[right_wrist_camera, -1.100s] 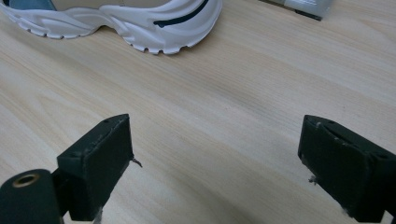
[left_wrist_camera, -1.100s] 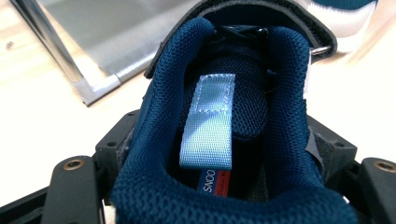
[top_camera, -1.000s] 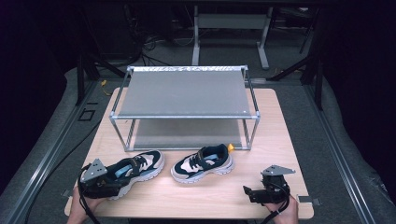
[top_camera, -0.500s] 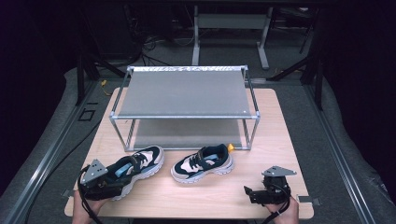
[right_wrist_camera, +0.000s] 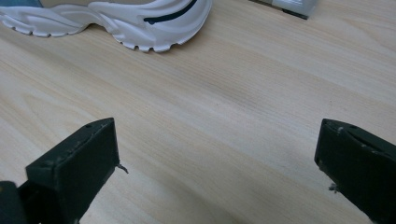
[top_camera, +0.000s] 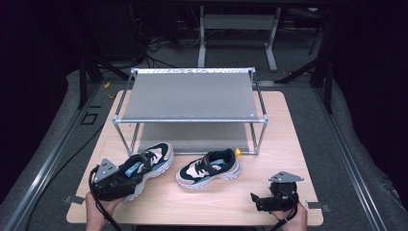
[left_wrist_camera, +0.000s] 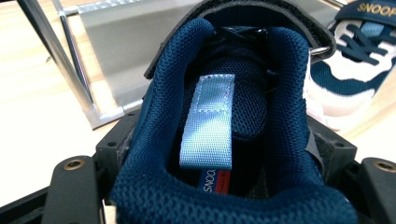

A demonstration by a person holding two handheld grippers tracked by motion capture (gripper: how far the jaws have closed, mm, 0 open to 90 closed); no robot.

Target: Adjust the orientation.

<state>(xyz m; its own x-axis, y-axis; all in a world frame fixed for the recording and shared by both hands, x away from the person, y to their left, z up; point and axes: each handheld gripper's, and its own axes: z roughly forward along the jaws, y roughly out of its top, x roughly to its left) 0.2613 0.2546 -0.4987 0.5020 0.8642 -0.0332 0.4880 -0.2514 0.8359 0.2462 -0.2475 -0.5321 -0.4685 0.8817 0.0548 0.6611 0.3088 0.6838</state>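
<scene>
High view shows the navy-and-white chunky-soled trainer [top_camera: 144, 166] at the near left of the pale wooden table [top_camera: 284, 139], its heel clamped in the left gripper [top_camera: 118, 185]. Just right of it sits the matching second trainer [top_camera: 209, 168], both in front of the grey two-tier metal shoe rack [top_camera: 190, 96]. Well apart at the near right, the right gripper [top_camera: 257, 202] has just been opening, jaws wide with nothing between them.

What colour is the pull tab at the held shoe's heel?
Light blue pull tab, clearest in the left gripper view.
</scene>
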